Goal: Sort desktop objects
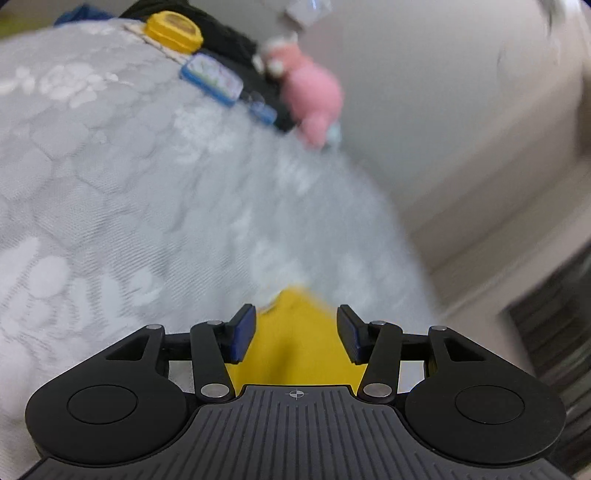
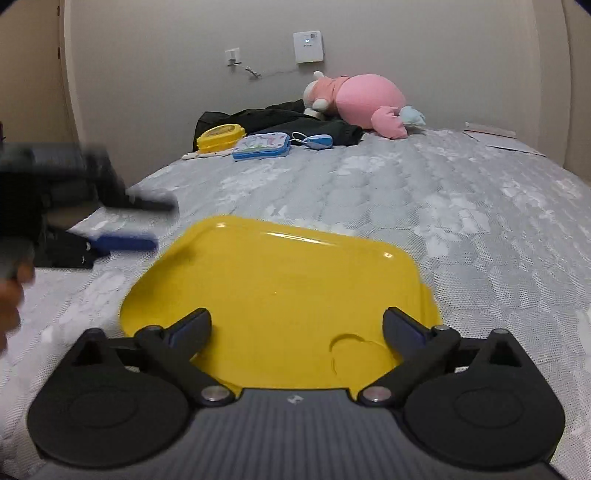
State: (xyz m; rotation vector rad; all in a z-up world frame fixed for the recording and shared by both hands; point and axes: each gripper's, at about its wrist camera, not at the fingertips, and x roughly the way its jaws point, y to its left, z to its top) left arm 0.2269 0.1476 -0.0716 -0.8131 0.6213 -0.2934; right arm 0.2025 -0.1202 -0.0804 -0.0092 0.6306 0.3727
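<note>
A yellow tray lies on the grey patterned mattress just in front of my right gripper, which is open and empty above its near edge. The tray's corner also shows between the jaws of my left gripper, which is open and empty. The left gripper appears blurred at the left of the right wrist view, beside the tray. At the far end lie a yellow box, a blue toy tablet, a small blue mouse-like toy and a pink plush.
A black garment lies behind the toys against the wall. Papers lie at the far right edge of the mattress. The same toys show blurred at the top of the left wrist view, with the yellow box.
</note>
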